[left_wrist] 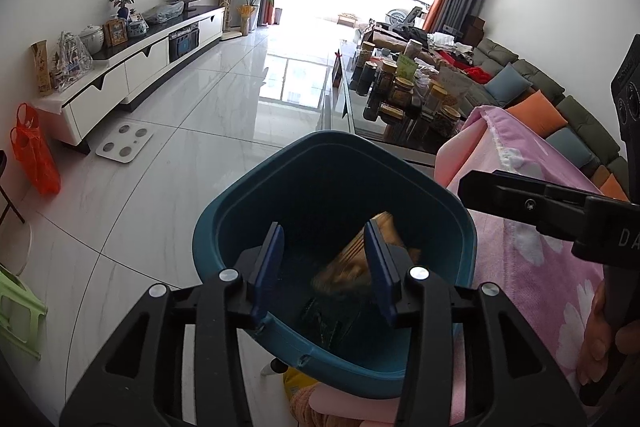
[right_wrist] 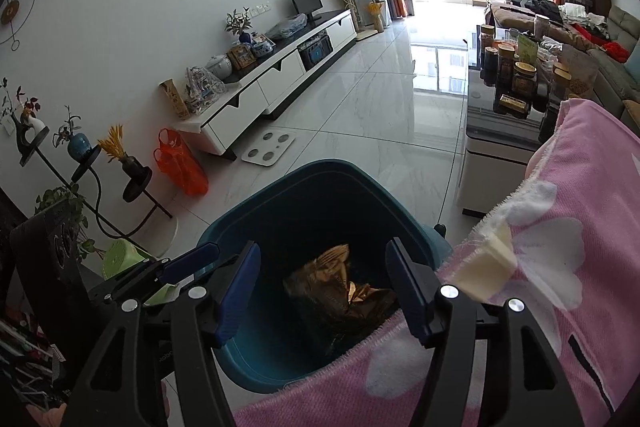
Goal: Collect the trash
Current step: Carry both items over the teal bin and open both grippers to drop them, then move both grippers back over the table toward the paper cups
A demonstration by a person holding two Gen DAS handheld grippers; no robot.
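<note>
Over the teal bin (left_wrist: 336,187), which stands on the floor against the edge of the pink blanket (right_wrist: 580,267), both tongs hang open and empty, the left tongs (left_wrist: 326,267) and the right tongs (right_wrist: 322,291). The crumpled gold wrapper (right_wrist: 340,291) lies loose inside the bin, apparently dropped there as collected trash.

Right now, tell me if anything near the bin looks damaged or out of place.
The teal bin's near rim looks chipped in the left wrist view. A pale yellow block lies on the pink blanket at its edge beside the bin.

Beside the teal plastic bin (right_wrist: 316,187), a pink blanket (right_wrist: 592,211) is showing white flowers; inside it, a crumpled gold wrapper (right_wrist: 340,287) is glinting.
</note>
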